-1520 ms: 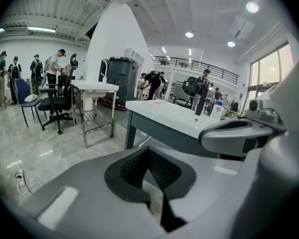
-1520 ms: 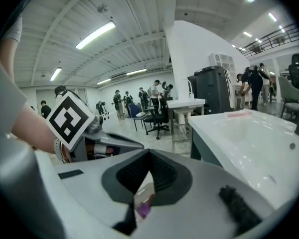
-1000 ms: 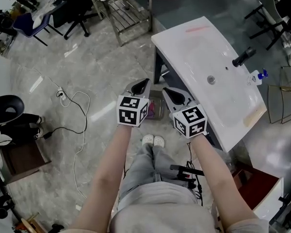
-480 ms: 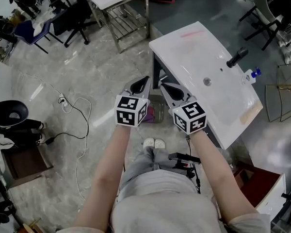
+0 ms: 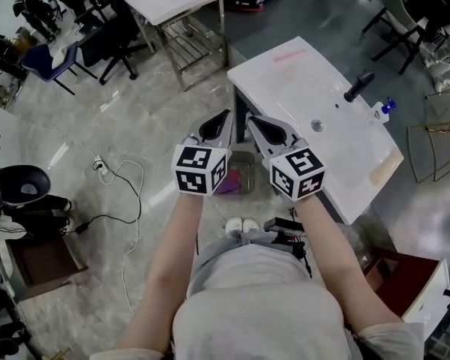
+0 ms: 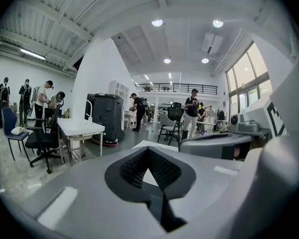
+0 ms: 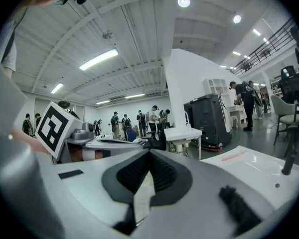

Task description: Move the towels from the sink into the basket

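Towel [image 5: 230,184] (pinkish-purple) lay in basket [image 5: 247,177] on floor, just ahead of shoes [image 5: 238,224]. Left gripper [image 5: 223,115] and right gripper [image 5: 253,120] hung side by side above basket, both jaws pressed together, empty. White sink [image 5: 307,88] stood beyond, at right.

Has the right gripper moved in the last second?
Yes: the right gripper has come up toward the camera, looking larger, with its tip nearer the edge of the sink.

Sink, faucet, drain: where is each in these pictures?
Sink [image 5: 281,81]: head view, bare white surface at its far end.
Faucet [image 5: 358,85]: head view, middle of the black spout.
Drain [image 5: 316,126]: head view, centre of the round hole.
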